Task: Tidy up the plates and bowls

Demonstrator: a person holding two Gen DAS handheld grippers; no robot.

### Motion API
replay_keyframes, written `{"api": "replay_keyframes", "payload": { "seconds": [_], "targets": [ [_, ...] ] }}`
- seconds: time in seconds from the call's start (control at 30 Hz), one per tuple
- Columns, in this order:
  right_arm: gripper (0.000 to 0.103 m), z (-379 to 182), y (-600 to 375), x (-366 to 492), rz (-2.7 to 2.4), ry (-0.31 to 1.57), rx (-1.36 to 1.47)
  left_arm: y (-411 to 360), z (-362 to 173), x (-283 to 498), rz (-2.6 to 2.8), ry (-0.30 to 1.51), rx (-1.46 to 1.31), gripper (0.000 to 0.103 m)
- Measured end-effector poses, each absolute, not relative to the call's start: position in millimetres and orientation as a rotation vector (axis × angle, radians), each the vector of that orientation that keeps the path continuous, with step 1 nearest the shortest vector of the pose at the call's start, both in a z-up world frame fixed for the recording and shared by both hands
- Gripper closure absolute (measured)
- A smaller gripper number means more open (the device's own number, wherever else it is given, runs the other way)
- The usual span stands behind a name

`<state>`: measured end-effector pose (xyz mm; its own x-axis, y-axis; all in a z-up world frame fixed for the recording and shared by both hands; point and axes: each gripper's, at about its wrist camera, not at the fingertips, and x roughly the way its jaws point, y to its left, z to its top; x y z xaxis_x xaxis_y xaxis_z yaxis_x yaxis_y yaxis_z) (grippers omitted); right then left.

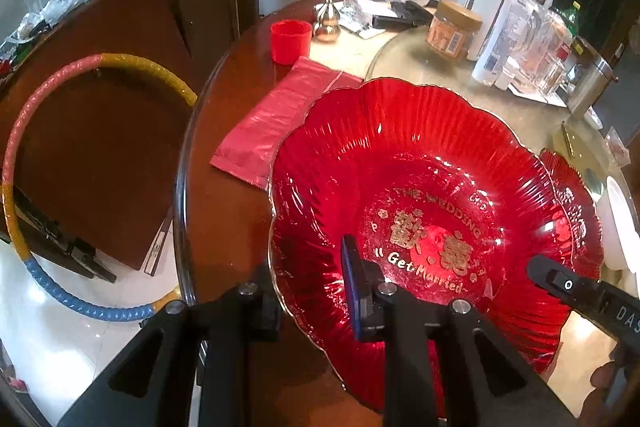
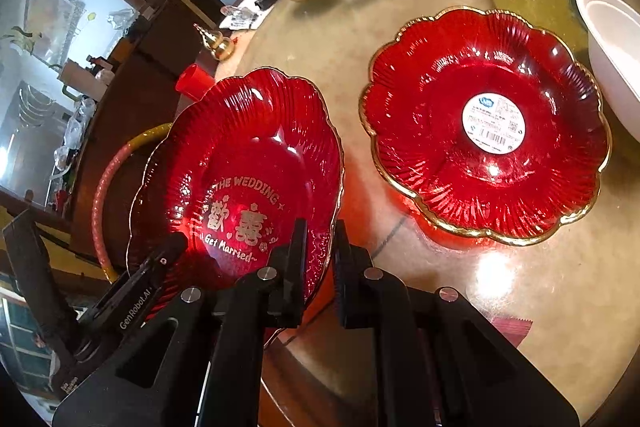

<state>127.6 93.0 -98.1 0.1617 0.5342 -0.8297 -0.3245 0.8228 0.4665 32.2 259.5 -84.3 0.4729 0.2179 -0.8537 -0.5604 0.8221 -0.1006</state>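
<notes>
A red scalloped glass plate (image 1: 420, 187) with gold "THE WEDDING" lettering is held by both grippers at the table's edge. My left gripper (image 1: 306, 269) is shut on its near left rim, one pad inside the plate and the other beneath. My right gripper (image 2: 320, 241) is shut on the plate's (image 2: 248, 147) right rim; it also shows in the left wrist view as the right gripper (image 1: 560, 277). A second red plate (image 2: 480, 187) with a white sticker lies flat on the table. A white bowl (image 2: 612, 47) stands beside it at the far right.
Near the held plate lie a red packet (image 1: 280, 119), a red cup (image 1: 291, 41) and a gold gourd ornament (image 1: 327, 19). Bottles and a brown-lidded jar (image 1: 456, 31) crowd the table's far side. A coloured hoop (image 1: 24, 147) leans against a cabinet off the table's left.
</notes>
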Motion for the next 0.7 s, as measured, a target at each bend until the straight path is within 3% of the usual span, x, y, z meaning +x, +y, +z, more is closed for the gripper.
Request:
{"api": "replay_keyframes", "payload": {
  "seconds": [0.17,0.23,0.3,0.37,0.7],
  "targets": [
    [0.089,-97.9,89.3,127.0,0.607,1.274,0.193,255.3,-88.5,32.1,0.487,0.992,-0.378,0.079],
    [0.083,-95.7,85.6,125.9,0.607,1.267,0.202,253.4,-87.1,30.8,0.494,0.993,-0.366,0.069],
    [0.075,-90.5,80.7,124.0,0.605,1.249,0.205,253.9,-83.7,27.3,0.506,0.983,-0.372,0.042],
    [0.067,-85.7,75.2,122.1,0.605,1.234,0.211,256.0,-78.8,20.9,0.523,0.956,-0.377,0.032],
    [0.067,-53.7,13.0,106.0,0.588,1.111,0.323,252.8,-41.9,-11.8,0.475,0.811,-0.412,0.031]
  ]
}}
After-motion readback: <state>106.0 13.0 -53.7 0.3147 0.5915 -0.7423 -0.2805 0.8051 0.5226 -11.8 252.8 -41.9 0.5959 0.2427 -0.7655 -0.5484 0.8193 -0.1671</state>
